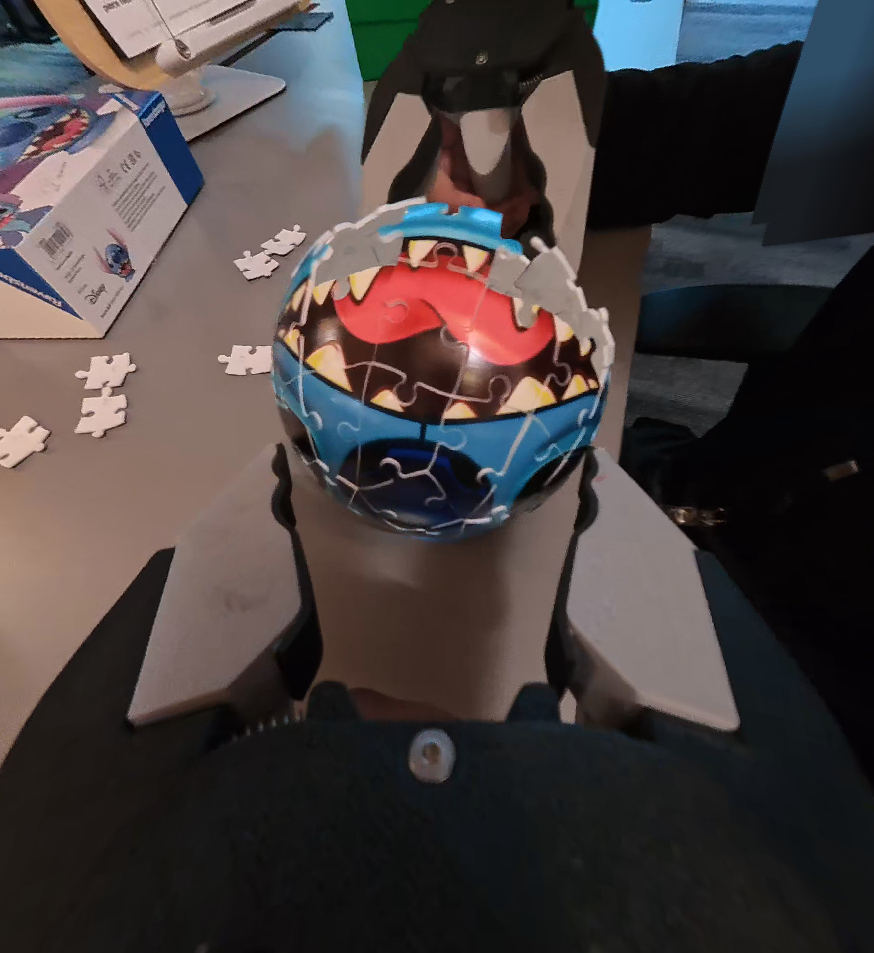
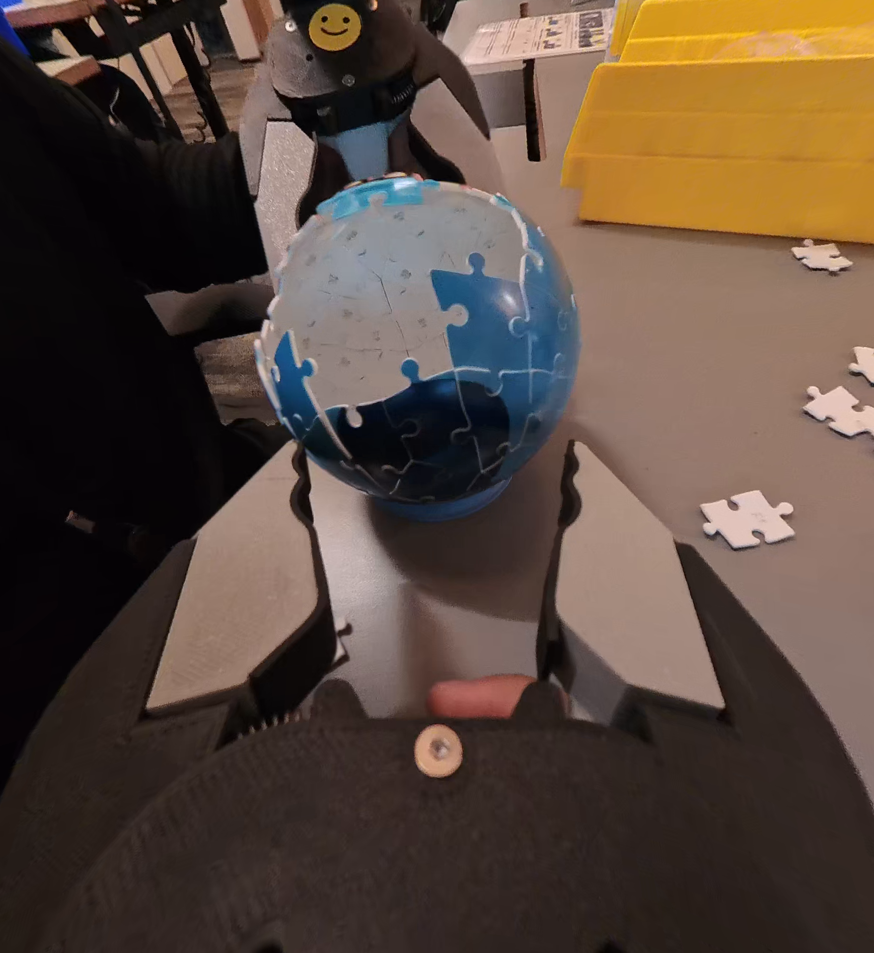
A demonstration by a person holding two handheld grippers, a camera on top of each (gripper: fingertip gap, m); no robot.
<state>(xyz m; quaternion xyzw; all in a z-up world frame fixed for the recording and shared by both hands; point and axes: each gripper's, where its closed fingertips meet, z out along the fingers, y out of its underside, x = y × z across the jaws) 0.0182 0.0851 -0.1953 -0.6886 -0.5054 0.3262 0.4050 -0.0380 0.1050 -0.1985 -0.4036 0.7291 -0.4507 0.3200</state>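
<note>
We find both grippers, left (image 1: pixel 432 459) and right (image 2: pixel 435 454), fingers wide, flanking the unfinished blue plastic puzzle sphere (image 1: pixel 437 371); seemingly light, fragile; hold low.

Each black hand-held gripper (image 1: pixel 432 454) has grey fingers (image 1: pixel 228 582), a silver screw and a yellow smiley sticker (image 2: pixel 335 27).

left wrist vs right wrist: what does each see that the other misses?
Left wrist only: the ball's printed side with red tongue and teeth, the puzzle box at left, a white stand behind it.

Right wrist only: yellow bins, the gap in the shell showing pale piece backs, the blue base under the ball.

Both: the puzzle ball on the grey table, loose white pieces, left gripper and right gripper open, facing each other across the ball.
</note>
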